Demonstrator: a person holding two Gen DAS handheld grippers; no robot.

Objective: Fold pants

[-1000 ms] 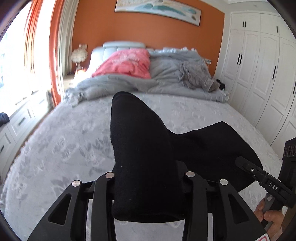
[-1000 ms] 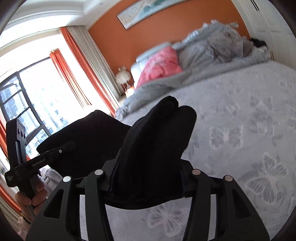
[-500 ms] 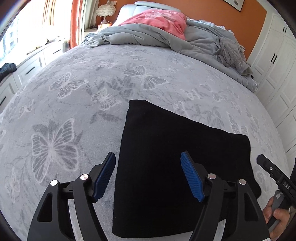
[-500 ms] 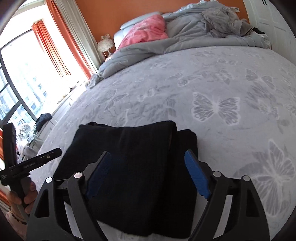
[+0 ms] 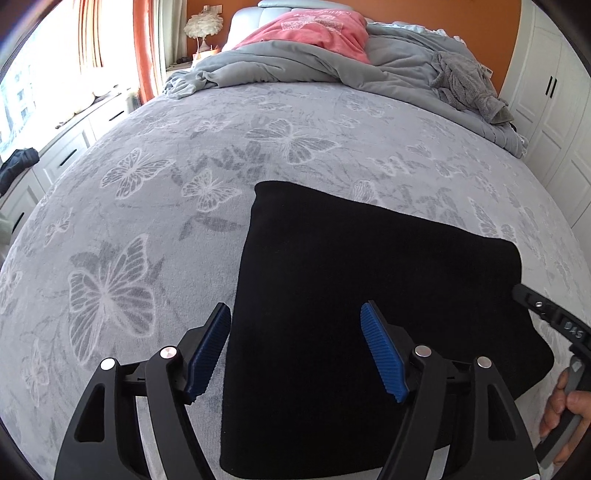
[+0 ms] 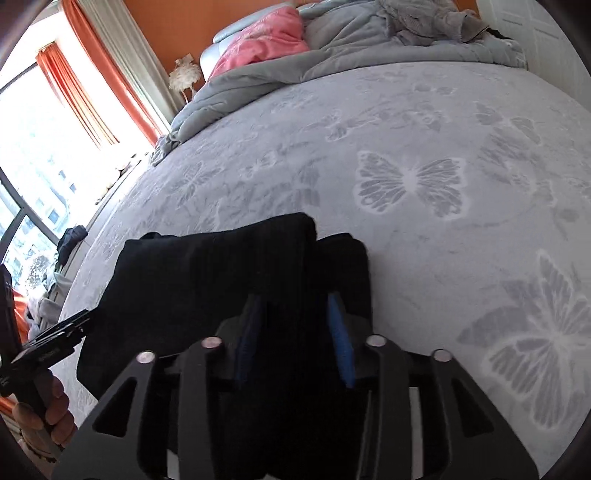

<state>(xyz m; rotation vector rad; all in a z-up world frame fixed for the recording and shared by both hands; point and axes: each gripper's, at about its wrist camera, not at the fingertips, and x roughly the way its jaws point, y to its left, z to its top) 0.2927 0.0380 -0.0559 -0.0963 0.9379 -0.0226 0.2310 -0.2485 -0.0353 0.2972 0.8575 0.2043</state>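
The black pants (image 5: 369, 295) lie folded into a flat rectangle on the grey butterfly bedspread (image 5: 147, 221). My left gripper (image 5: 295, 332) hovers open over their near left edge. Its blue pads (image 5: 208, 347) stand wide apart and clear of the cloth. In the right wrist view the pants (image 6: 207, 273) show two stacked layers. My right gripper (image 6: 293, 332) sits at their near right end with its jaws drawn close, and black fabric fills the gap between the blue pads (image 6: 340, 339). A hand (image 5: 565, 413) holds the right tool at the left view's right edge.
A rumpled grey quilt (image 5: 295, 62) and a pink pillow (image 5: 310, 29) are piled at the head of the bed. White wardrobes (image 5: 554, 92) stand to the right. Low white drawers (image 5: 74, 147) run under the window on the left.
Both grippers brought the held-up pants down onto the bed and let go. The left has stayed open. The right's jaws have since drawn in around the fabric's near right end.
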